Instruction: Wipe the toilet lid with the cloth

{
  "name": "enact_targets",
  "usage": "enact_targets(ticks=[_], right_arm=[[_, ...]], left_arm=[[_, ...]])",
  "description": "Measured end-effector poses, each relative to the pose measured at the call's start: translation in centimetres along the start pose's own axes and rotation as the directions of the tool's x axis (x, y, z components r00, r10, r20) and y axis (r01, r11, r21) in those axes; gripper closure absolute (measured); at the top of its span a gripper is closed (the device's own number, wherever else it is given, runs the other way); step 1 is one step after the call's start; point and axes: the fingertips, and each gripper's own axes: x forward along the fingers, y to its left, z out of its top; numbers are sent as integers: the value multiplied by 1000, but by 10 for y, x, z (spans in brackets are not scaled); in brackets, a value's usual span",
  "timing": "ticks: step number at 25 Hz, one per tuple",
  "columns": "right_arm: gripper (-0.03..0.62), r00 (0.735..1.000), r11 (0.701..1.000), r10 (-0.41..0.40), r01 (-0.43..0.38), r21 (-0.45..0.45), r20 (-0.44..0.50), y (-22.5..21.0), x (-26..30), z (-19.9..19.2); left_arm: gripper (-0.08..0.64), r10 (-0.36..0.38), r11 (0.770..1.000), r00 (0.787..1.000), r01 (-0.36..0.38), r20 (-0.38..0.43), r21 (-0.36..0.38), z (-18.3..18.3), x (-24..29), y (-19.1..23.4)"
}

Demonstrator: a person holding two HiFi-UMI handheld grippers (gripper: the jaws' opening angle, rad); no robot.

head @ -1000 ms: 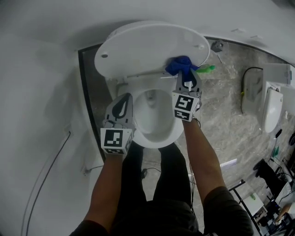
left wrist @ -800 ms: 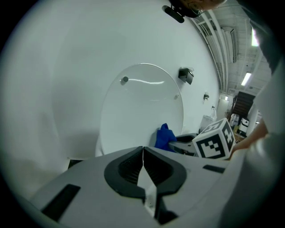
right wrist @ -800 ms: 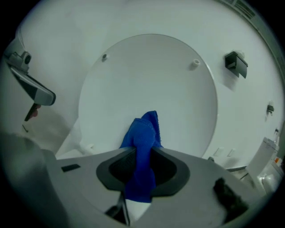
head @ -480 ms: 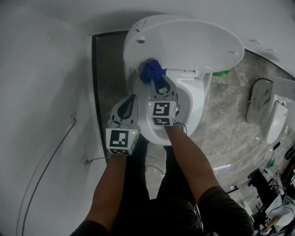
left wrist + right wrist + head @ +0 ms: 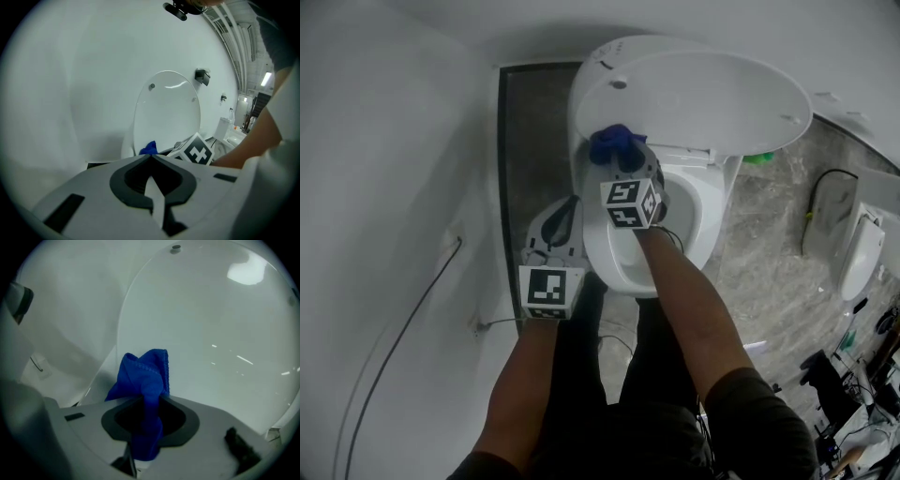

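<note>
white wall [image 5: 394,141] on one side, grey stone floor [image 5: 769,272] on the other, and the toilet lid [image 5: 703,94] stands raised over the open bowl [image 5: 705,234]. right gripper [image 5: 623,167] is in close, its 2 jaws clamped on the blue cloth [image 5: 614,145], a twisted waist of fabric pinched between them and a bunched wad standing out past the tips. that wad sits at the lid's lower edge, just ahead of the jaws; whether it presses on the plastic or stops just short, i cannot tell. left gripper [image 5: 570,202] hangs beside the bowl's rim, jaws closed flat together, nothing between them, lid well ahead of its tips.

so where can this go wrong? first, the grip: only a narrow twist of cloth is between the jaws, a hard drag across the lid could pull it loose, and the open bowl lies right below the tips. second, the wad is small, so a push too deep may bring the hard jaw tips onto the lid and scrape rather than wipe. third, from this low near the edge, a stroke could slide off the rim and miss most of the surface. and nothing steadies the lid: a pull back toward the jaws might tip it down onto the gripper.
</note>
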Motion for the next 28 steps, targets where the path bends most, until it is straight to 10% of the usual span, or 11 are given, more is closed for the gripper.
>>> enact_targets(ticks=[28], right_arm=[[503,960,970,-236,223,-102,-151,-185,-62,-110]], left_arm=[[548,-136,989,990,137,-33,46,12,53,-99]])
